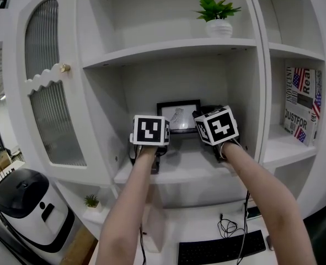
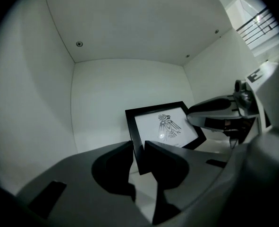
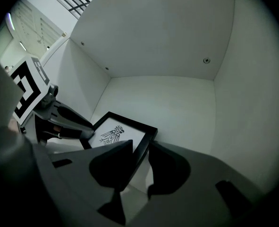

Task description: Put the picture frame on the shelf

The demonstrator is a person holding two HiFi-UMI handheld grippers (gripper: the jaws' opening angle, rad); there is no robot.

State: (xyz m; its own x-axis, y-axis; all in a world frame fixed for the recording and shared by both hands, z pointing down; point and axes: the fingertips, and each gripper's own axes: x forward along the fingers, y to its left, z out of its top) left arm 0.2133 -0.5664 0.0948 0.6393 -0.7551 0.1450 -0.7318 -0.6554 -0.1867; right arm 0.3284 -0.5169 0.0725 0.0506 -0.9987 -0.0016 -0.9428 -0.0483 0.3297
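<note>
Black rectangular picture frame [image 1: 178, 115] inside the white shelf [image 1: 190, 162], my left gripper [image 2: 138, 156] fingers clamped on its left edge, my right gripper [image 3: 139, 158] fingers clamped on the right edge

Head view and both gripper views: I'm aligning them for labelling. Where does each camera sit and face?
Head view: on the person's head, looking forward and down into the white shelf; both forearms show.
Left gripper view: rides the left tongs, looking along them at the picture frame, whose left edge they clamp; right tongs show at right.
Right gripper view: rides the right tongs, clamped on the frame's right edge; left tongs show at left.
Shared: all three show the frame; both gripper views show the compartment's back wall.
</note>
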